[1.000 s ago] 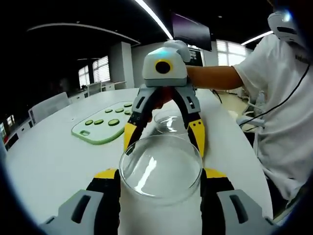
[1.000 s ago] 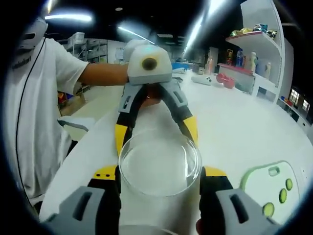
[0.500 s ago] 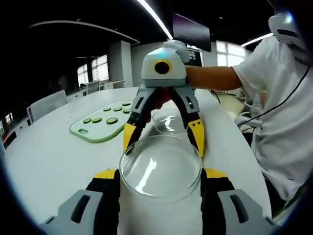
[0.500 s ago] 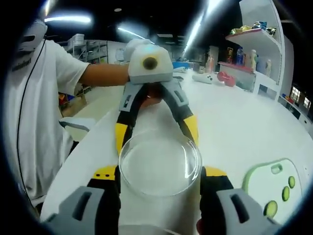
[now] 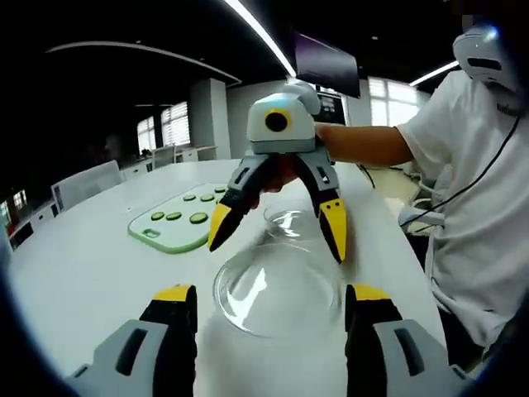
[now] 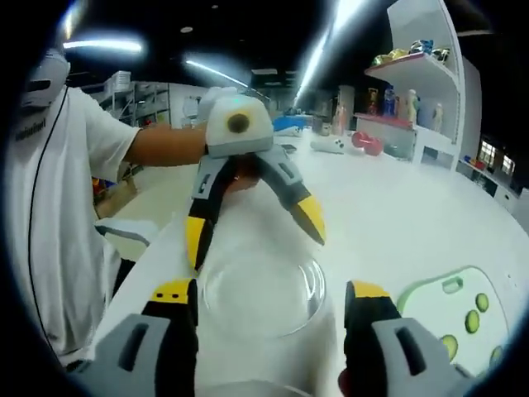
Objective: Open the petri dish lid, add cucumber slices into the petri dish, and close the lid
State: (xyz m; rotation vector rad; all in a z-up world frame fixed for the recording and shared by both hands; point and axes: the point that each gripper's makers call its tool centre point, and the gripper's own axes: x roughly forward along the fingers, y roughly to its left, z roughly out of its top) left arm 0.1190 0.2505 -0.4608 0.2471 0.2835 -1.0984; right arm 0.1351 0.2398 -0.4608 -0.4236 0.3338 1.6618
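- Where the jaws spread in the left gripper view, the left gripper (image 5: 264, 302) stands released, with the glass lid (image 5: 277, 285) lying on the white table (image 5: 74, 273) between its tips.
- Opposite, the right gripper (image 5: 277, 236) is released too, nearer the petri dish (image 5: 291, 222).
- Farther off, cucumber slices (image 5: 186, 217) lie on the green board (image 5: 178, 227); clear glass edges are hard to trace.

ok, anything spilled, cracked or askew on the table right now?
Nothing stands out. The glass lid lies flat on the white table, intact, between both open grippers; the dish base sits beyond it. Cucumber slices rest on the green board; none spilled.
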